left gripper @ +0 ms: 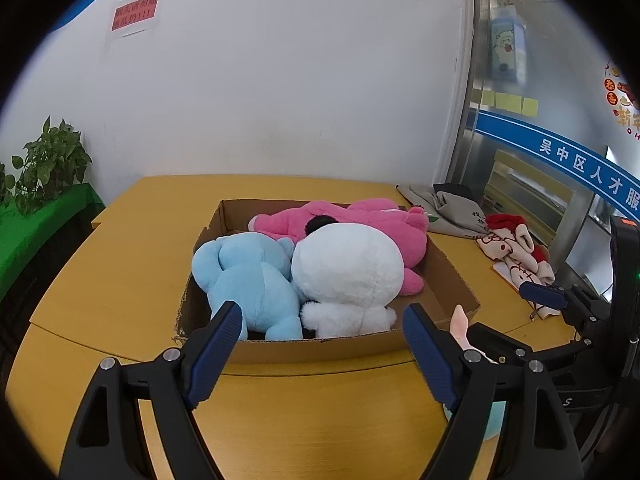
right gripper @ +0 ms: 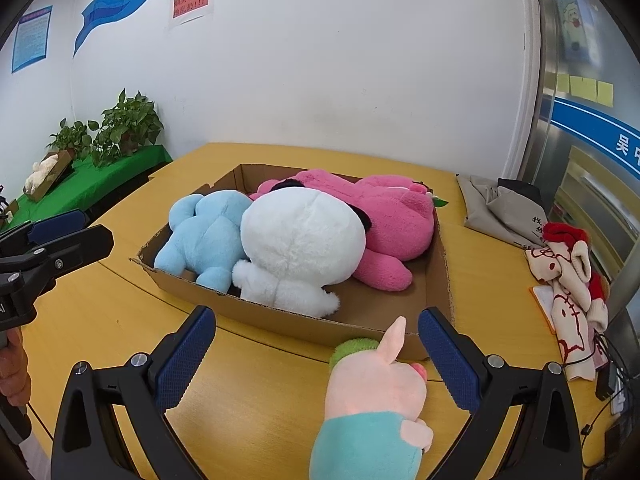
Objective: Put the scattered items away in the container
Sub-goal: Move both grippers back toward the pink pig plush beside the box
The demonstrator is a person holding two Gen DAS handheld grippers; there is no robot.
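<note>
Both the left gripper [left gripper: 322, 330] and right gripper [right gripper: 317, 330] stand apart, gripping nothing. A pink plush [right gripper: 374, 390] lies between the right's fingers, just outside the near rim of the cardboard box [right gripper: 280, 318]; the box's right front corner is bare.

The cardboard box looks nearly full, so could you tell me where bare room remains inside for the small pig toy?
Inside the cardboard box, bare floor shows only at the near right corner, bordered by the white plush, the pink plush and the right wall. The left half is crowded by the blue plush. The pig toy lies on the table just outside that corner.
</note>
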